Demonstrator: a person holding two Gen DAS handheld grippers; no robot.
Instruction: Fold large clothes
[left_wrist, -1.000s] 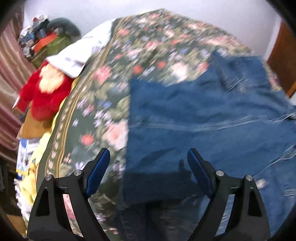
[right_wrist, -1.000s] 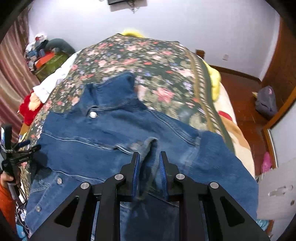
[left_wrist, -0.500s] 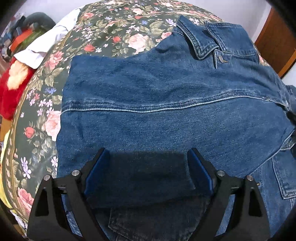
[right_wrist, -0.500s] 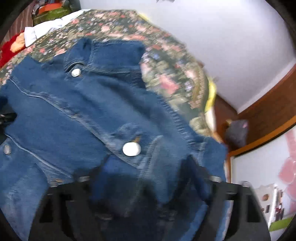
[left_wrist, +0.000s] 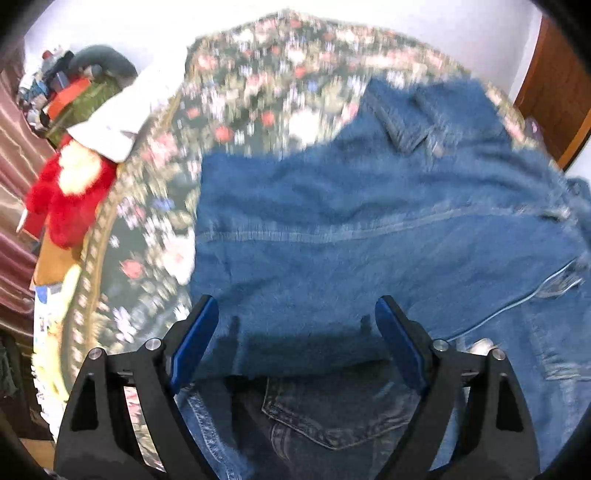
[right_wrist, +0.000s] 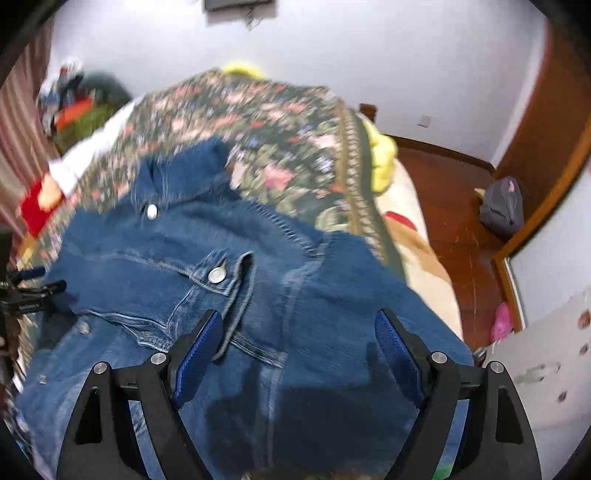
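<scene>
Broadly, a bed under a dark floral bedspread (left_wrist: 236, 122) fills both views, and a blue denim jacket (left_wrist: 369, 229) lies spread flat across it, collar toward the far wall. Both grippers point steeply down over the near part of the jacket.

Seen from the left wrist, the left gripper (left_wrist: 295, 332) hangs above the folded-over panel of denim with its blue pads standing wide apart; nothing is caught between them, and the cloth below lies slack with the fingers' shadows on it. Under that panel's near edge a second layer of denim with a stitched pocket (left_wrist: 332, 417) shows.

From the right wrist, the right gripper (right_wrist: 297, 343) is likewise spread wide. Its jaws have just been opening, and the pads press on nothing; the jacket front lies loose beneath them, with a pocket flap and its metal button (right_wrist: 216, 275) just beyond the left-hand finger.

Only the right wrist view takes in the wooden floor (right_wrist: 450, 206) beside the bed, a yellow blanket (right_wrist: 382, 155) at the bedspread's edge, a dark bag (right_wrist: 502, 206) by the wall, and, at the picture's left edge, the tips of the other gripper beside the jacket. Only the left wrist view shows clearly the red plush toy (left_wrist: 66, 199) and a white cloth (left_wrist: 129, 114) at the bed's side. Both pictures are blurred.
</scene>
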